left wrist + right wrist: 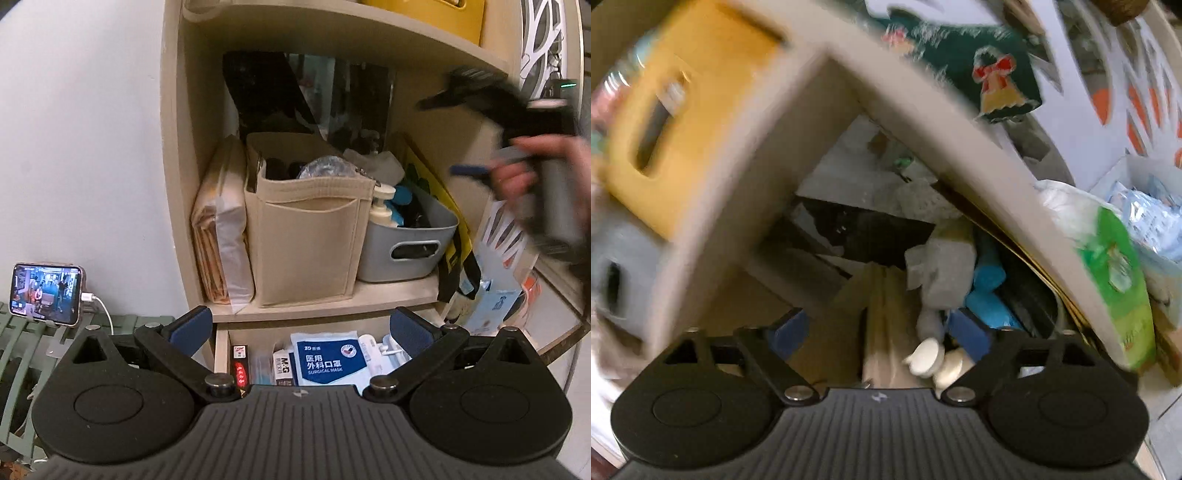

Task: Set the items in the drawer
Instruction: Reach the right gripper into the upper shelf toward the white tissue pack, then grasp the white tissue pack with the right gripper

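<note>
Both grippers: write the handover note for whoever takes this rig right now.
Left gripper: open, nothing between its pads, hovering in front of the open drawer.
Right gripper: open and empty, raised at the shelf above, pointing toward the grey bin; its own view is badly blurred.
Items: a surgical mask pack and small boxes already lie in the drawer.
Done: some items are in the drawer.
Left: I cannot tell which item comes next; the drawer is not yet closed.

Open drawer [317, 354] packed with packets, shelf [325, 302] above crowded with bins.
</note>
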Motion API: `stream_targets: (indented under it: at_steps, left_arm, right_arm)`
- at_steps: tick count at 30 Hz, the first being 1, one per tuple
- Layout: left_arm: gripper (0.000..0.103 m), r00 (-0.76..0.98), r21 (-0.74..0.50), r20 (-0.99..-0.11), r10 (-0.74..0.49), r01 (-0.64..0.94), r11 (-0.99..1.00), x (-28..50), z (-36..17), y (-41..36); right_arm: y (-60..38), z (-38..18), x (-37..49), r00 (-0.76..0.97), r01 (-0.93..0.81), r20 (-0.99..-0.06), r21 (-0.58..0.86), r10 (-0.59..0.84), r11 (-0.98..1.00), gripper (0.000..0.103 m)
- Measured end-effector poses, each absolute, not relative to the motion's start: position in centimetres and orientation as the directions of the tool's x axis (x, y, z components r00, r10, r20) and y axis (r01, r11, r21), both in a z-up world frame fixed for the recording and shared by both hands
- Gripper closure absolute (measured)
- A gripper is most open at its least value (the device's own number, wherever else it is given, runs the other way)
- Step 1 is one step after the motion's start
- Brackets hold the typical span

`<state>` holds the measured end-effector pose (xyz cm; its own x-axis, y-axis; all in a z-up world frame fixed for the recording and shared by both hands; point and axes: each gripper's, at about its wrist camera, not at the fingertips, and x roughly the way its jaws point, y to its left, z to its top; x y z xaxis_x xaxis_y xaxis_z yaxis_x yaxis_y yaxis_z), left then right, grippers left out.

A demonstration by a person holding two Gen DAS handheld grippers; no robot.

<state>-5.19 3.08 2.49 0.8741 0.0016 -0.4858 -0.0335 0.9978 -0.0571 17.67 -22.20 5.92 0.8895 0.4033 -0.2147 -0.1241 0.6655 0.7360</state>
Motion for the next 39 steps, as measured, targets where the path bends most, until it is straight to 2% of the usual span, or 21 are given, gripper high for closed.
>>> stream_targets:
  at_steps: [2, 8, 12, 15, 18, 22, 26, 30, 31, 32, 33, 34, 39]
  left_arm:
    - [0.0, 0.877, -0.052, -0.48, 0.005, -0.034, 0.998, -5.2, 2.6, 3.1]
    - [0.0, 0.905, -0.062, -0.425, 0.029, -0.061, 0.996, -4.3, 3.9, 3.1]
    - [0.0, 0.918, -0.087, -0.391, 0.063, -0.106, 0.991, -3.4, 5.0, 3.5]
    - [0.0, 0.923, -0.079, -0.365, 0.125, -0.164, 0.983, -2.9, 5.5, 3.8]
    - [0.0, 0.925, -0.083, -0.342, 0.163, -0.202, 0.976, -2.5, 5.7, 4.1]
    - [0.0, 0.922, -0.087, -0.345, 0.173, -0.215, 0.973, -1.7, 5.6, 4.3]
    - [0.0, 0.916, -0.081, -0.352, 0.195, -0.238, 0.968, -0.9, 5.4, 4.4]
    - [0.0, 0.89, -0.059, -0.363, 0.276, -0.318, 0.946, -0.2, 5.3, 4.9]
    - [0.0, 0.88, -0.053, -0.368, 0.301, -0.343, 0.938, 0.0, 5.2, 5.1]
    - [0.0, 0.871, -0.05, -0.375, 0.317, -0.36, 0.931, 0.2, 5.1, 5.3]
    - [0.0, 0.867, -0.054, -0.384, 0.318, -0.365, 0.93, 0.4, 5.0, 5.5]
    - [0.0, 0.863, -0.061, -0.395, 0.314, -0.365, 0.929, 0.6, 4.9, 5.6]
    - [0.0, 0.86, -0.079, -0.42, 0.288, -0.351, 0.933, 0.9, 4.5, 5.9]
  right_arm:
    - [-20.7, 5.0, 20.2, 0.888, -0.086, -0.264, 0.709, 0.377, 0.7, 0.006]
    - [-18.4, 3.5, 25.4, 0.902, -0.063, -0.284, 0.657, 0.325, 0.751, 0.006]
    - [-17.7, 3.0, 27.2, 0.906, -0.086, -0.269, 0.639, 0.328, 0.764, 0.013]
    - [-17.6, 2.8, 28.3, 0.92, -0.106, -0.24, 0.608, 0.31, 0.786, 0.013]
    - [-17.6, 2.4, 29.4, 0.931, -0.065, -0.264, 0.562, 0.253, 0.825, 0.013]
    - [-18.1, 1.8, 30.9, 0.936, -0.022, -0.281, 0.555, 0.213, 0.831, 0.012]
    - [-17.7, 1.6, 33.0, 0.922, -0.055, -0.292, 0.553, 0.255, 0.831, 0.012]
    - [-17.8, 1.2, 34.4, 0.919, -0.009, -0.323, 0.555, 0.226, 0.831, 0.014]
    - [-17.6, 1.2, 34.4, 0.92, -0.007, -0.325, 0.548, 0.221, 0.837, 0.017]
    - [-17.3, 1.4, 34.2, 0.921, 0.003, -0.335, 0.52, 0.2, 0.854, 0.032]
    - [-17.0, 1.5, 34.0, 0.922, 0.014, -0.343, 0.492, 0.179, 0.871, 0.055]
    - [-16.9, 1.6, 33.9, 0.923, 0.028, -0.351, 0.464, 0.155, 0.885, 0.066]
    - [-18.1, 1.5, 33.5, 0.918, 0.026, -0.36, 0.473, 0.167, 0.881, 0.075]
